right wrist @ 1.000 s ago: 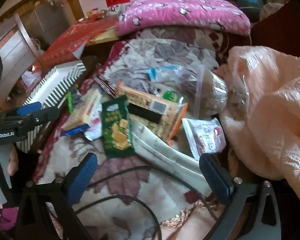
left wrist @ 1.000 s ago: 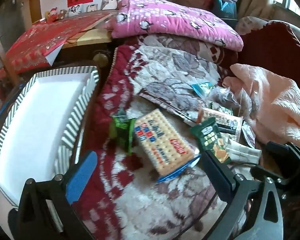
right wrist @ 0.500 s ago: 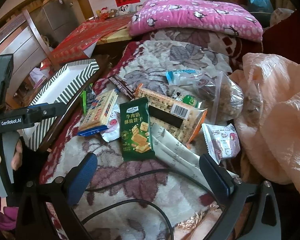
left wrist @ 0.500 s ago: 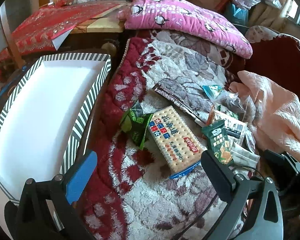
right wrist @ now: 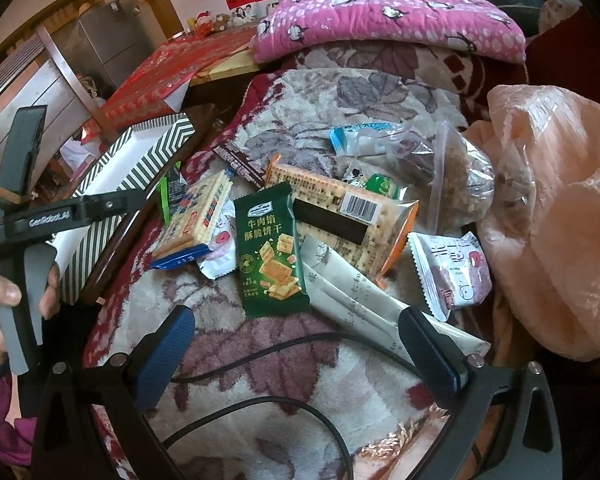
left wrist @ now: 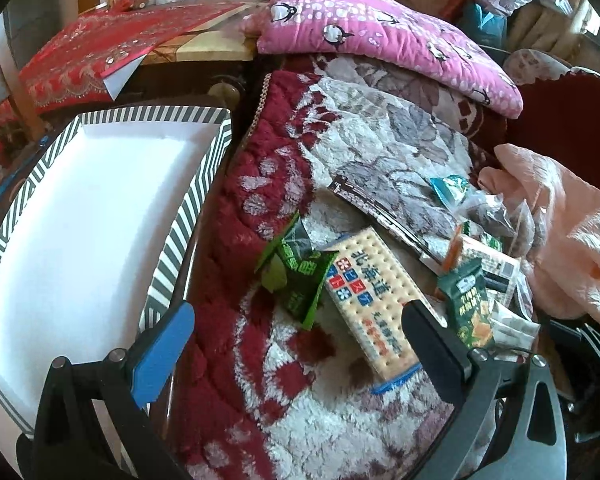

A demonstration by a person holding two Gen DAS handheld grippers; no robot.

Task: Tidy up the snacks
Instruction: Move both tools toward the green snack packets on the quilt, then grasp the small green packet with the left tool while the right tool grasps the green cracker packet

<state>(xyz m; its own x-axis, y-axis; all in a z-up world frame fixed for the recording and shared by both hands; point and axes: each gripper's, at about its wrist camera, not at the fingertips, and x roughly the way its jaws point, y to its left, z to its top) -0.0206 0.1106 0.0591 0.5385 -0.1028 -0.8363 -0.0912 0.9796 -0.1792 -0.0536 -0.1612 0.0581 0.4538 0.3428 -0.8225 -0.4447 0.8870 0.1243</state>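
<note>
I am working over a plush red-and-cream floral blanket (left wrist: 324, 420) spread on what looks like a bed or sofa, with a pink penguin-print quilt (left wrist: 380, 36) folded at its far edge and a peach crinkled cloth (right wrist: 552, 208) bunched along its right edge. My left gripper (left wrist: 296, 344) hangs with its blue-padded fingers spread wide and nothing between them, just above the blanket near its left edge; my right gripper (right wrist: 296, 348) is equally wide and empty, low over the near part of the blanket where a black cable (right wrist: 284, 344) crosses it. Just beyond the left gripper lie a crumpled small green foil packet (left wrist: 300, 276) and, touching it, a long flat cracker sleeve with a blue end seal (left wrist: 372, 300). Ahead of the right gripper sits a dark green flat biscuit pouch (right wrist: 270, 252), overlapping a larger orange-edged cracker pack with a barcode (right wrist: 340, 216), pale paper-like sleeves (right wrist: 364, 300) and a white-and-pink small wrapper (right wrist: 454, 268); a clear zip bag of brown bits (right wrist: 456, 172) lies farther back. The empty striped white cardboard box (left wrist: 72, 232) stands off the blanket's left edge, presumably the destination. I judge all of these light, with slick film that may slide between the pads, and the crackers brittle. I would take the long sleeve across its narrow width near the middle with gentle pressure, and the green pouch by its crimped end seal, since the soft pile lets the fingers sink under an edge.
</note>
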